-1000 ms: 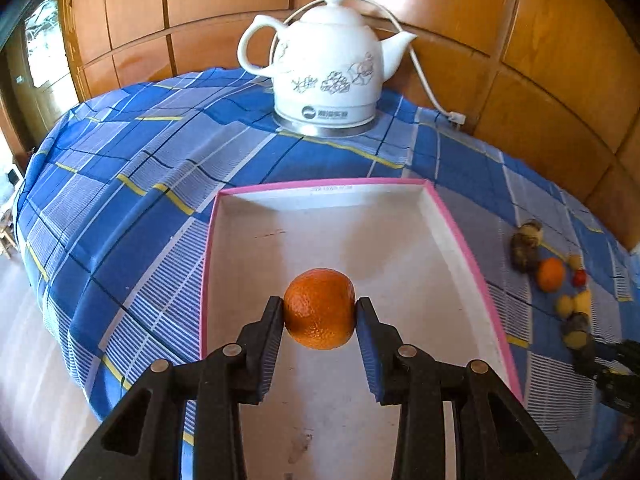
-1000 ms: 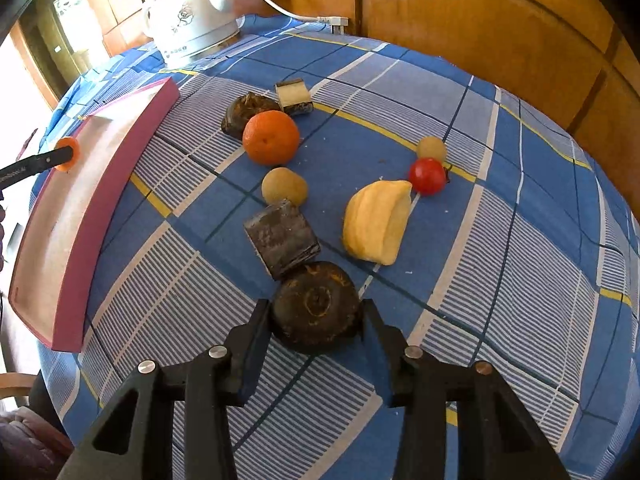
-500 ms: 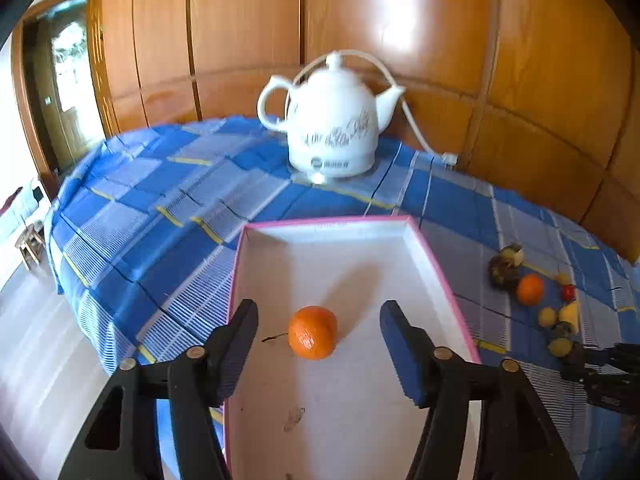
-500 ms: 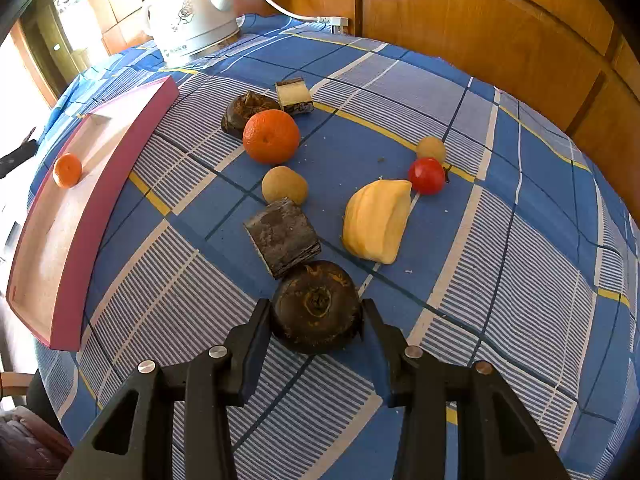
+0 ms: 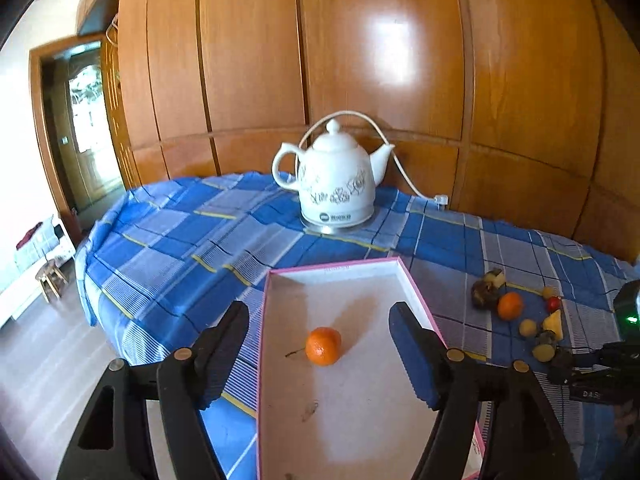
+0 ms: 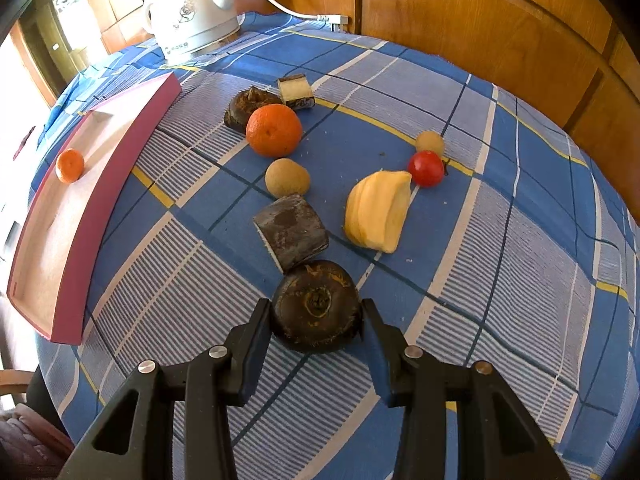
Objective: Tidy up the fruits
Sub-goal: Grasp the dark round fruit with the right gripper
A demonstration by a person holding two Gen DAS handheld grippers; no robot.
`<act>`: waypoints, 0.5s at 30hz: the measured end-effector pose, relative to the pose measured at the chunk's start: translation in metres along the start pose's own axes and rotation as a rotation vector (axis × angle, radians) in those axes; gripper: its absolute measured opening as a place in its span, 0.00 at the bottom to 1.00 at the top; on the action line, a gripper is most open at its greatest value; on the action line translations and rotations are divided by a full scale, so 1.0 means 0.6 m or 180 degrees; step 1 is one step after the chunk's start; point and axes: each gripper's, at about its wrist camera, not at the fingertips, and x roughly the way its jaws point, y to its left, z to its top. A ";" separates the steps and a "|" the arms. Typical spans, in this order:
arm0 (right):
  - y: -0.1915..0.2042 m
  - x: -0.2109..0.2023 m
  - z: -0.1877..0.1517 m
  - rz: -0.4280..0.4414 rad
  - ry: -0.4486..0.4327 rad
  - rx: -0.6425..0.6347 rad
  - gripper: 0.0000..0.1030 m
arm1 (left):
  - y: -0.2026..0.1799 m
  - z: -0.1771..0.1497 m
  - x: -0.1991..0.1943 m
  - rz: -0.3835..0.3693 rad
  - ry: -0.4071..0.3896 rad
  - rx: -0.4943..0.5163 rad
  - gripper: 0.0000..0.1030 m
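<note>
A small orange [image 5: 323, 346] lies on the white floor of the pink-rimmed tray [image 5: 332, 269]. My left gripper [image 5: 318, 313] hangs above and behind it, jaws opening, pads well clear of the fruit. In the right wrist view the same small orange [image 6: 70, 165] sits in the tray [image 6: 105, 184] at the left. My right gripper [image 6: 316, 316] is shut on a dark round fruit [image 6: 316, 300] that rests on the blue checked cloth.
Loose on the cloth ahead of the right gripper are a dark chunk [image 6: 291, 232], a yellow piece [image 6: 378, 210], a brown fruit [image 6: 287, 177], a bigger orange [image 6: 274, 130] and a red tomato [image 6: 426, 168]. A white kettle [image 5: 338, 188] with its cord stands behind the tray.
The left gripper opened and let go of the small orange, which now lies in the tray. That gripper drew back and up. The right gripper stayed still on the dark fruit.
</note>
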 end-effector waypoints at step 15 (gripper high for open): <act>0.061 -0.053 -0.019 0.0513 -0.0044 0.0156 0.43 | 0.008 -0.006 -0.024 -0.0078 -0.0045 -0.0026 0.76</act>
